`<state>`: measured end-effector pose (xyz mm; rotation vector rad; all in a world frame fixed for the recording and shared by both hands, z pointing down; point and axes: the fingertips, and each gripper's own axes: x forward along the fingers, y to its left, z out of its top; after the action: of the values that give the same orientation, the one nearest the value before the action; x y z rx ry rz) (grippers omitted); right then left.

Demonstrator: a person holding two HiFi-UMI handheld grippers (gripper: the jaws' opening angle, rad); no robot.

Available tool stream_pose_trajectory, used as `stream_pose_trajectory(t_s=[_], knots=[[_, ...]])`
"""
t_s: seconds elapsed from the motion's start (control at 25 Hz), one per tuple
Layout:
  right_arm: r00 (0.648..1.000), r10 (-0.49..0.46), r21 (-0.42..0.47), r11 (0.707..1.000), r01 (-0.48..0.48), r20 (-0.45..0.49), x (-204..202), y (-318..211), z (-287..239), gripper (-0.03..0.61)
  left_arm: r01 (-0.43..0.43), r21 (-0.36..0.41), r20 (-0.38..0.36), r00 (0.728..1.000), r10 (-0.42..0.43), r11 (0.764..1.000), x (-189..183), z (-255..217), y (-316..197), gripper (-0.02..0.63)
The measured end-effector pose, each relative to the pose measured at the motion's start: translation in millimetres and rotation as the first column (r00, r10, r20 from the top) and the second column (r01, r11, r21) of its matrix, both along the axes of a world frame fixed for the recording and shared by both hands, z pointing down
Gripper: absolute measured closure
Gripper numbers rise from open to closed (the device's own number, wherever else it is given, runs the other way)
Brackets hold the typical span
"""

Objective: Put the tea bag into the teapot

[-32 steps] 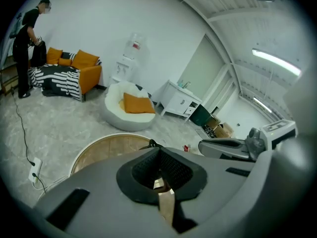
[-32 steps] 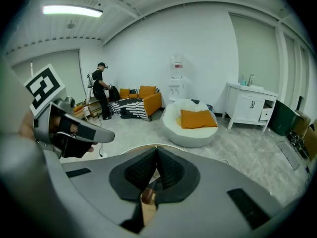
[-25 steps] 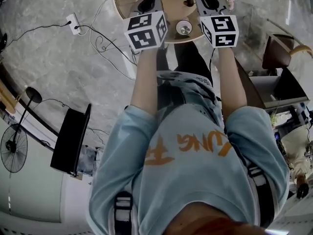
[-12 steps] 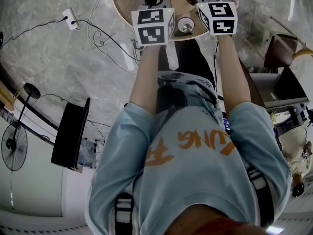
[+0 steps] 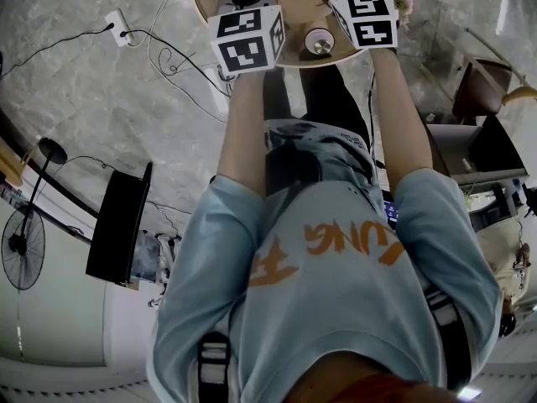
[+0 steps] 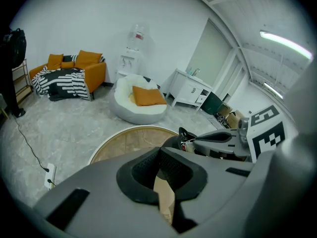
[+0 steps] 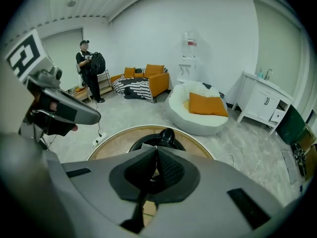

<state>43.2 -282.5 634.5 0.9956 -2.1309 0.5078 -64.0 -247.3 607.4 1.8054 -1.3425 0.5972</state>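
The black teapot (image 7: 166,138) stands on a dark tray on the round wooden table (image 7: 111,148). My left gripper (image 6: 159,155) is shut on a tan paper wrapper (image 6: 164,198), which hangs below its pads. My right gripper (image 7: 156,157) is shut, with a pale sliver between its pads. In the left gripper view the right gripper (image 6: 185,134) reaches over the teapot (image 6: 171,142), and a small white-and-red piece, apparently the tea bag (image 6: 189,145), hangs at its tip. In the head view both marker cubes (image 5: 247,40) (image 5: 365,19) are above the table's near edge, with the fingertips cut off at the top.
A small silver lid (image 5: 319,44) lies on the table (image 5: 294,57) between the grippers. Cables and a power strip (image 5: 117,28) lie on the marble floor at the left. A white beanbag (image 7: 198,113), an orange sofa (image 7: 148,81) and a standing person (image 7: 89,68) are beyond the table.
Both grippers have moved forward, farther over the table, and the left marker cube has turned a little. Both stay shut.
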Motion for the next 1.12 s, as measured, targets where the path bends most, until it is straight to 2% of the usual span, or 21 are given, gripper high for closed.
stream_pose_trajectory(t_s=[0.2,0.64,0.96,1.12], knots=[[1.000,0.005,-0.010,1.000,-0.005,-0.004,0,1,6,0.563,0.002,-0.008,0.001,1.000,-0.002,1.000,-2,3,3,0.588],[0.997,-0.047,0.104,0.993,0.053,-0.063,3,-1,-21,0.563,-0.008,-0.015,0.000,1.000,0.008,1.000,5,3,6,0.588],[0.999,-0.038,0.067,0.997,0.040,-0.037,4,-1,-4,0.561,-0.014,-0.019,0.001,1.000,0.014,1.000,7,6,10,0.588],[1.000,-0.030,0.049,0.998,0.030,-0.007,4,2,1,0.541,-0.015,-0.025,0.003,1.000,0.015,1.000,9,9,15,0.588]])
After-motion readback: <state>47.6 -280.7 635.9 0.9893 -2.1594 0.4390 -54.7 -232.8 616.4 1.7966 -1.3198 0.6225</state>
